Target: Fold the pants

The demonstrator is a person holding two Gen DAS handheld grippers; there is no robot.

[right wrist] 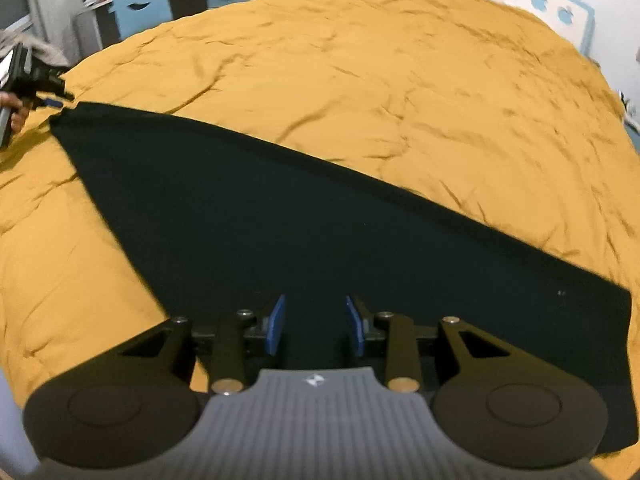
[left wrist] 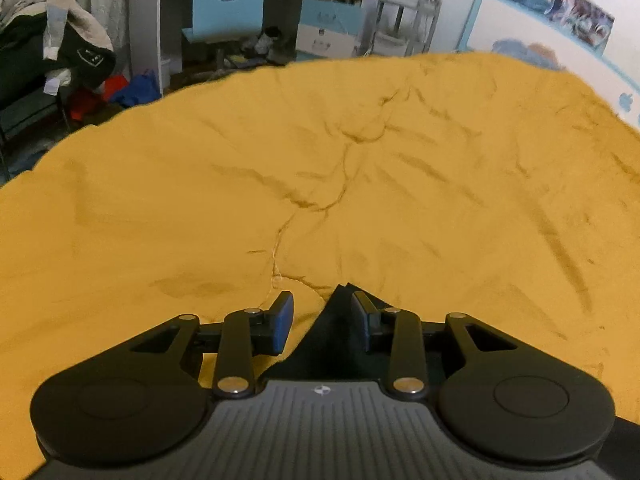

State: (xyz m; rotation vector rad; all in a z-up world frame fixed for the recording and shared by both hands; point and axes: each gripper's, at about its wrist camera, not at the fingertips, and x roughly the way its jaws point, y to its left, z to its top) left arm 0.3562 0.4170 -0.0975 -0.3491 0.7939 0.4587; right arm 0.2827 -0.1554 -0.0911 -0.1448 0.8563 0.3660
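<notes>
Black pants point(right wrist: 280, 216) lie flat across the yellow bedspread point(right wrist: 400, 80), running from the far left to the near right. My right gripper point(right wrist: 316, 324) hovers over their near edge, jaws open, the blue pads point(right wrist: 276, 324) apart with only flat cloth below. In the left wrist view a pointed corner of the pants point(left wrist: 340, 340) sits between the open jaws of my left gripper point(left wrist: 322, 320), close to the right finger and not pinched. The right wrist view also shows the left gripper point(right wrist: 56, 98) with a hand point(right wrist: 12, 114) at the pants' far left end.
The wrinkled bedspread point(left wrist: 360, 160) stretches far ahead. Beyond the bed's far edge stand a blue chair point(left wrist: 224, 4), a desk point(left wrist: 160, 20) and a heap of clothes point(left wrist: 48, 40) on the left. A wall with blue trim point(right wrist: 560, 8) borders the bed's right side.
</notes>
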